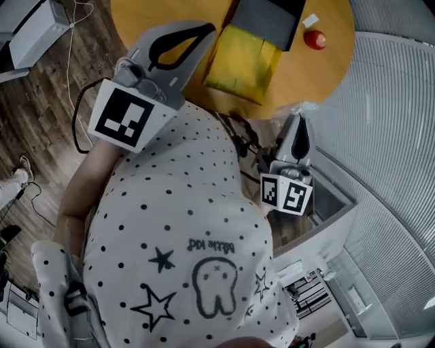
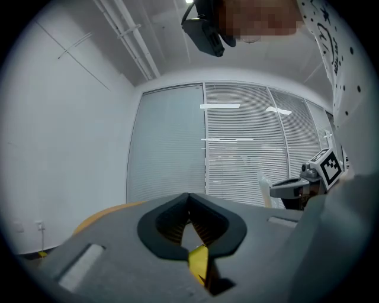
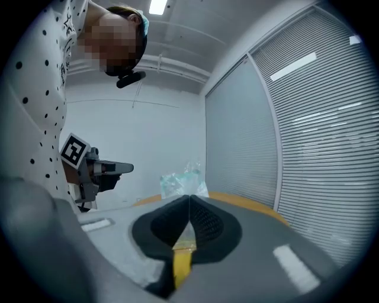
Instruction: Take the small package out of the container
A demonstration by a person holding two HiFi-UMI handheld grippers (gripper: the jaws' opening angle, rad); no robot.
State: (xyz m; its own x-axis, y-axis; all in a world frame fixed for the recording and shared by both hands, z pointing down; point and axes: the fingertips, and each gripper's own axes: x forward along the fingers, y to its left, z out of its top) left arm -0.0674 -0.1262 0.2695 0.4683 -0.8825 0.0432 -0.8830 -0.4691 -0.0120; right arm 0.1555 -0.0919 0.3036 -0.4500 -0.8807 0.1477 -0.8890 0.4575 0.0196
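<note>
Right gripper view: right gripper (image 3: 188, 200) jaws clenched on clear packet (image 3: 180, 180), which sticks up past the tips. Head view: packet held beyond table (image 1: 333, 71) edge, apart from yellow container (image 1: 241, 68); left gripper (image 1: 209, 28) jaws closed, tips beside container's corner.

The dark container (image 1: 268, 20) and the round desk (image 1: 333, 68) are cut off by the top edge of the head view, and what lies inside the container cannot be told. The red object (image 1: 315, 39) at upper right is too small to be identified. In the right gripper view, the lower part of the small clear package (image 3: 182, 177) is hidden behind the closed jaws of the right gripper (image 3: 189, 200).
</note>
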